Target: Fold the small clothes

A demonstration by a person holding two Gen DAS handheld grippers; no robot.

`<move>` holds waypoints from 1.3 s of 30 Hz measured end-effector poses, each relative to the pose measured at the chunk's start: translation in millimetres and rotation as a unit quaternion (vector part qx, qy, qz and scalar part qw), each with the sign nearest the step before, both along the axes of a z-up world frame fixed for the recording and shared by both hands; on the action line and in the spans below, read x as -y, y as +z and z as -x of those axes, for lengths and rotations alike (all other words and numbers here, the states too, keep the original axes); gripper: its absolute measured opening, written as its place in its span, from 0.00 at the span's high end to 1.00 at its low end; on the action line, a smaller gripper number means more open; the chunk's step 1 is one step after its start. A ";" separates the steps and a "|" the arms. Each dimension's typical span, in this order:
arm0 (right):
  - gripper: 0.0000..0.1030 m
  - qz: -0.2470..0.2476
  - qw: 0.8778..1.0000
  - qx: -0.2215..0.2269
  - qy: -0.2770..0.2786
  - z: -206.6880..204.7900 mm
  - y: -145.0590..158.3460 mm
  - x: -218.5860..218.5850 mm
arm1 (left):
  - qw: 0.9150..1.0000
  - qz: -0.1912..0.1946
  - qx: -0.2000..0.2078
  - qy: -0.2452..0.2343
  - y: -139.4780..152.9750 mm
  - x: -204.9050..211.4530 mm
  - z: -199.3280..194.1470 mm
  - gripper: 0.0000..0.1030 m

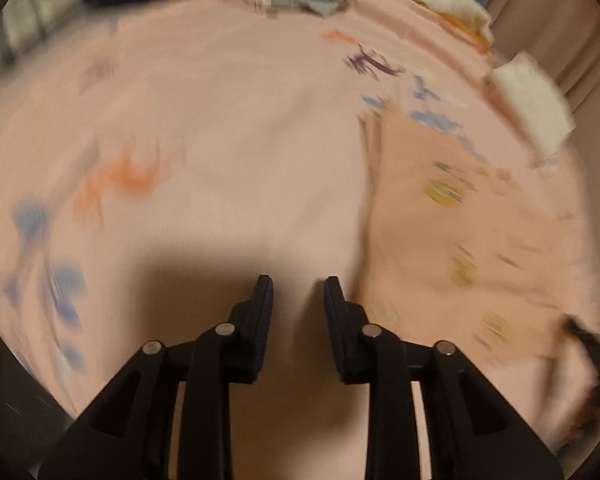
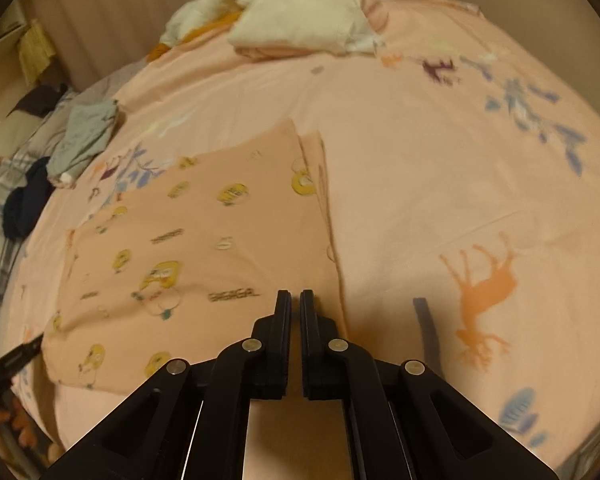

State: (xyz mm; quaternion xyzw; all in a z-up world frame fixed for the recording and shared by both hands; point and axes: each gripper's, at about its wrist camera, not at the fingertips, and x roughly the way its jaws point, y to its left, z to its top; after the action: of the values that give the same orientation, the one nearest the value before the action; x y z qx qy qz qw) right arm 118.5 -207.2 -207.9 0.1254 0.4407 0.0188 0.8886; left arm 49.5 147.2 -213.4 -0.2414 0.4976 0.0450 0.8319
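Between the left gripper (image 1: 298, 286) fingers: nothing, just a clear gap over bare bedsheet (image 1: 228, 128), so it is parted and empty. Right gripper (image 2: 295, 300) fingers are pressed together, also empty, tips over the near right edge of the peach printed garment (image 2: 204, 240), not pinching it as far as I can tell.

Garment lies spread flat on the bed, one side already doubled over along its right edge. The left view puts it to the right of the left fingers, clear of them. Judgement: one fold is down and both hands are between grasps. Next move needs both grippers on one end of the cloth, fingers opened and pinching only the garment layers, not the sheet underneath.

Surface: soft pink sheet with deer and leaf prints, so it may drag with the cloth. Folded white stack (image 2: 300, 20) and grey clothes (image 2: 86, 136) sit well apart at the far side. Curtains (image 2: 100, 20) hang behind the bed.
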 end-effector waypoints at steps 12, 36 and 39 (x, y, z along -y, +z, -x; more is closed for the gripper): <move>0.79 -0.025 0.998 0.006 0.050 6.2 6.4 -39.5 | 0.992 0.121 0.036 -0.013 -3.9 32.8 30.2 0.42; 0.79 -0.011 0.995 0.015 0.096 -17.8 9.1 -78.8 | 0.990 0.096 0.106 -0.005 -9.9 25.8 -24.6 0.87; 0.79 -0.033 0.990 0.031 0.131 -23.4 10.8 -87.0 | 0.990 0.071 0.117 -0.017 -3.3 31.6 -27.1 0.87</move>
State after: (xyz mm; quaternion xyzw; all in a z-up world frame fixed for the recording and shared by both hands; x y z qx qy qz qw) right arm 141.8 -120.2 -197.1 0.0956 0.4244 0.1532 0.8873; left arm 76.7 115.5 -216.8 -0.2950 0.4027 -0.0333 0.8658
